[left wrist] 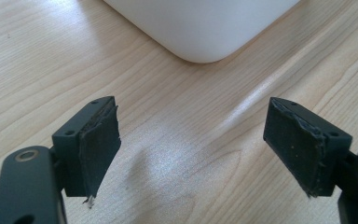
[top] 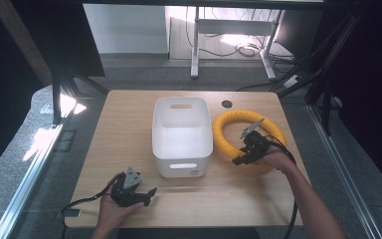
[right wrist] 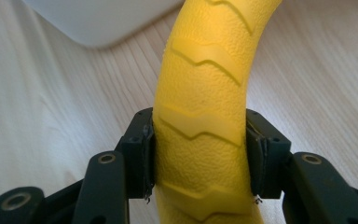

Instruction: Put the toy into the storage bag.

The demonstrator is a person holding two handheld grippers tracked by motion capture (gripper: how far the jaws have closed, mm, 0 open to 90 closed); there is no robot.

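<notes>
Looking down from the high view, the wooden bench (top: 129, 129) carries a white bin (top: 181, 137) at its middle and a yellow ring (top: 229, 130) lying just to the bin's right. The right gripper (top: 239, 160) sits on the ring's near edge, a hand behind it, while the left gripper (top: 149, 195) rests low on the bench near the bin's front left corner, well apart from the ring. The bin stands open-topped beside the ring, probably so the ring can go in with a short carry.

In the left gripper view, the jaws are spread wide with nothing but bare bench (left wrist: 177, 140) between them; a rounded corner of the bin (left wrist: 200, 32) lies ahead. This gripper seems to wait, perhaps ready to steady the bin.

In the right gripper view, the jaws pinch the ring (right wrist: 200, 154) across its thick tube, both pads pressed flat against its ribbed sides. Gripping across the tube rather than along it gives a firm hold on a rounded, grippy surface. The ring curves up and away from the jaws, with the bin's edge (right wrist: 98, 23) behind.
</notes>
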